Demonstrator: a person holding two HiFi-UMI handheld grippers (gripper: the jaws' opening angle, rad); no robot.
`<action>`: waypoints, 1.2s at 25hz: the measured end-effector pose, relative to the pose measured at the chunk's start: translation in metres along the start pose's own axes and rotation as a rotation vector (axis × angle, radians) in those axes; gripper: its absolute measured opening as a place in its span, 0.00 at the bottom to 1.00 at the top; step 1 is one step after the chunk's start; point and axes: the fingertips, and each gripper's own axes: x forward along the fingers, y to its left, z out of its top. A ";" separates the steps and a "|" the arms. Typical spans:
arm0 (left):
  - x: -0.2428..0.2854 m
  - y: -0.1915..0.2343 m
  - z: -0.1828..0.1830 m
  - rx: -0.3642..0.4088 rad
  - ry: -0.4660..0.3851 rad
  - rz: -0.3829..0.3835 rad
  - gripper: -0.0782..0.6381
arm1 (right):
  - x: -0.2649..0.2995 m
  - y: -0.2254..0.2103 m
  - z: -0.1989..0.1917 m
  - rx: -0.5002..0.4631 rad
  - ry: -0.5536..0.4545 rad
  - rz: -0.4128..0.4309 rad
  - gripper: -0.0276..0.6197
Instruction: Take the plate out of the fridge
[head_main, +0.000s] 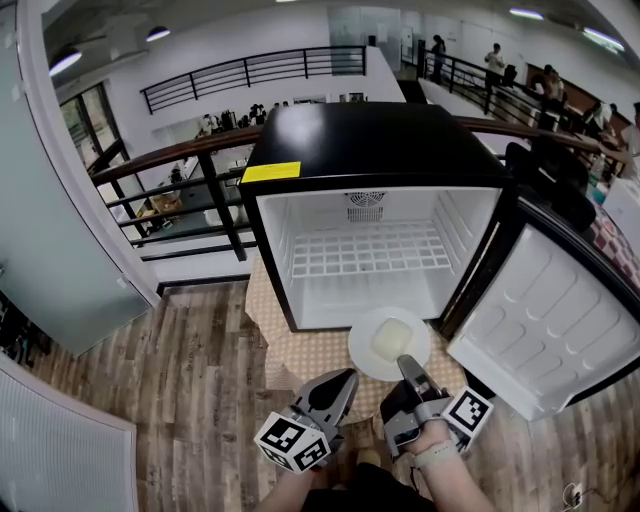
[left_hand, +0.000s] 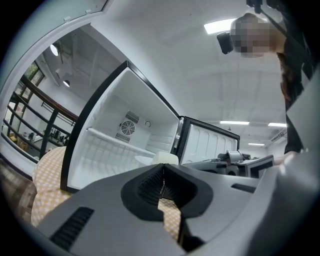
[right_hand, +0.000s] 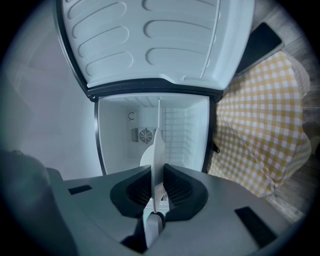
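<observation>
the black fridge (head_main: 370, 160) stands open, its door (head_main: 550, 320) swung out to its right. just in front of the fridge, over the checked worktop (head_main: 295, 350), is the white plate (head_main: 362, 350), out of the fridge, with a pale block (head_main: 390, 338) on it. my right claw (head_main: 406, 364) grasps the plate's near rim. my left claw (head_main: 343, 380), beside it, is clenched on nothing.

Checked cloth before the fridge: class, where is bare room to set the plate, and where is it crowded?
Bare cloth lies left of the plate, between the fridge front and the left claw. The wire shelf is empty too. Crowded at right: right claw, plate and open door sit close.
</observation>
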 end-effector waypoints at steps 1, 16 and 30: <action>-0.002 -0.001 0.000 0.000 0.001 0.001 0.12 | -0.001 0.000 -0.001 0.001 0.001 0.000 0.13; -0.020 -0.012 -0.004 -0.001 0.004 -0.002 0.12 | -0.021 -0.003 -0.015 0.000 -0.001 -0.006 0.13; -0.031 -0.018 -0.004 0.003 -0.001 -0.005 0.12 | -0.031 -0.005 -0.023 -0.003 -0.002 -0.009 0.13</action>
